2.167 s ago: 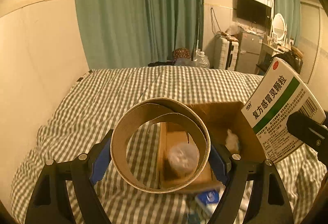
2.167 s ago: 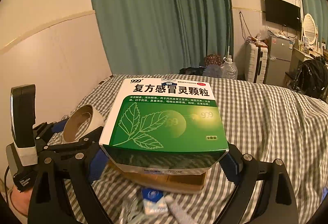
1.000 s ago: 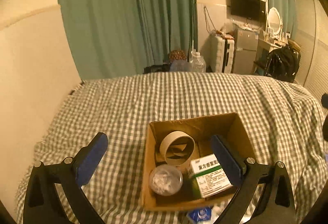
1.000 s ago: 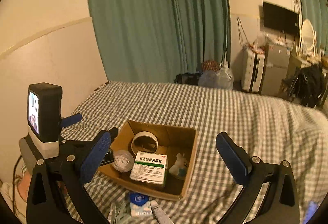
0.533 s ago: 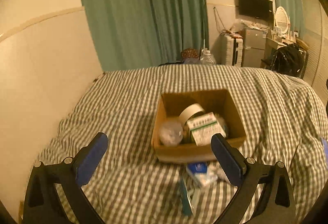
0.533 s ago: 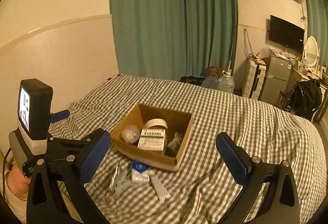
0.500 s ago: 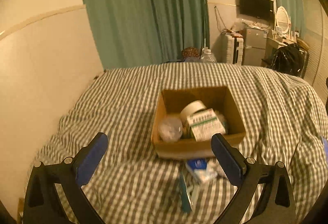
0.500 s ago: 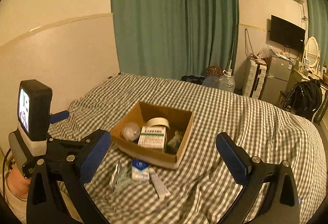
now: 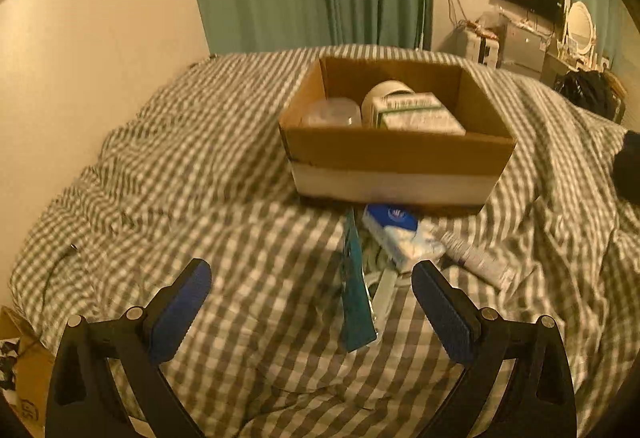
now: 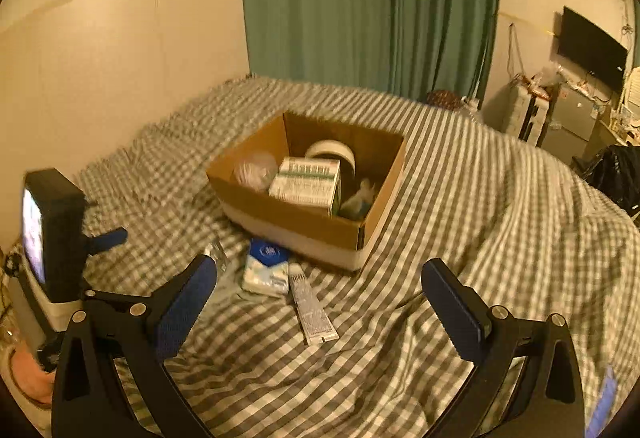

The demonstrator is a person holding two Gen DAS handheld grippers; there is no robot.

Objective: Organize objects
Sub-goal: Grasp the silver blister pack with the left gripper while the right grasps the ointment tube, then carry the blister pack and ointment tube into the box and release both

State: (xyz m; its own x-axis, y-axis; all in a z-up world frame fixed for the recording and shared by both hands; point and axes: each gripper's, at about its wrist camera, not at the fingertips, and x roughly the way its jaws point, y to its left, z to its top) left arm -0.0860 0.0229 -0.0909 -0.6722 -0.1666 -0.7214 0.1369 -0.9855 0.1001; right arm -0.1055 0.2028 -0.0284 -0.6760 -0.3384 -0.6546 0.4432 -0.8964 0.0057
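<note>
- Bed [image 10: 460,197]: checked cover, everything sits on it.
- Box [image 10: 296,217]: open, mid-bed; holds a green carton [image 10: 306,181], tape roll [image 10: 330,151], clear tub [image 10: 256,167] and a small pale item I cannot identify. That part looks done.
- Left gripper [image 9: 310,304]: fingers wide apart, empty, poised above the loose pile.
- Right gripper [image 10: 320,302]: fingers apart, empty.
- Left to pack, just in front of the box: tissue pack [image 10: 266,270], tube [image 10: 312,312], teal strip [image 9: 354,298], some clear wrapping.
</note>
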